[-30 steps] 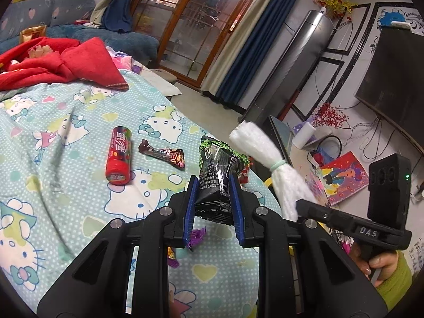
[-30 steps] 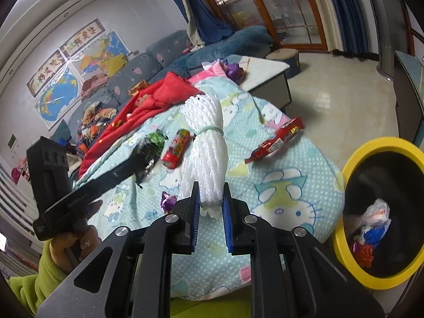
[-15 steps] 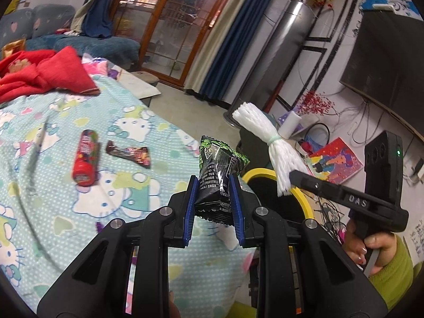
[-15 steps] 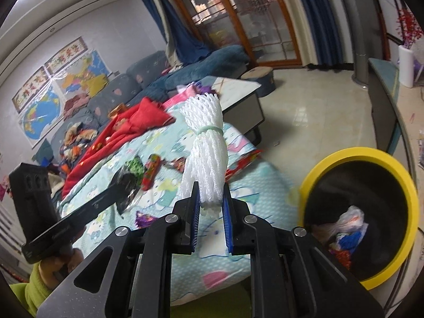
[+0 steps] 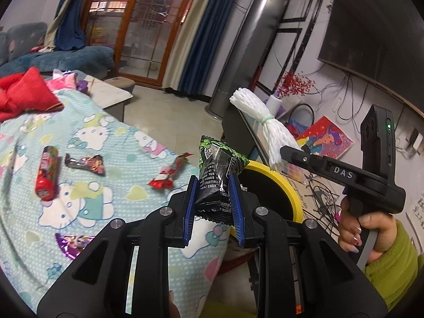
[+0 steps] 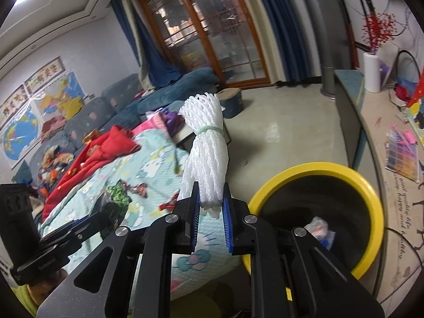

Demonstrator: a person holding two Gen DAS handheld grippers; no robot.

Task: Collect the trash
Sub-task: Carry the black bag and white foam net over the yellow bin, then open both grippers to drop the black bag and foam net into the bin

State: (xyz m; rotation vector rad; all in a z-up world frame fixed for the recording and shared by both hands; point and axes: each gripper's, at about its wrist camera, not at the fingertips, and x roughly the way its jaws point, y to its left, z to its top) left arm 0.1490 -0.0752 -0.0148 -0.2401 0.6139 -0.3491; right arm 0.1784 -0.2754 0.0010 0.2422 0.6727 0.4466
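My right gripper (image 6: 210, 212) was clamped on the white foam net (image 6: 205, 156), upright, and the yellow-rimmed bin (image 6: 369, 193) lay just right of it and below — the nearer hand. My left gripper (image 5: 213, 204) pinched the black snack bag (image 5: 218, 175), the bin's rim (image 5: 278, 182) showing just behind it.

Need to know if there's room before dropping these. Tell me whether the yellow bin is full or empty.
Neither: nearly empty. The right wrist view looks into the bin, and only a few crumpled bags lie at the bottom; the dark walls above them are bare.
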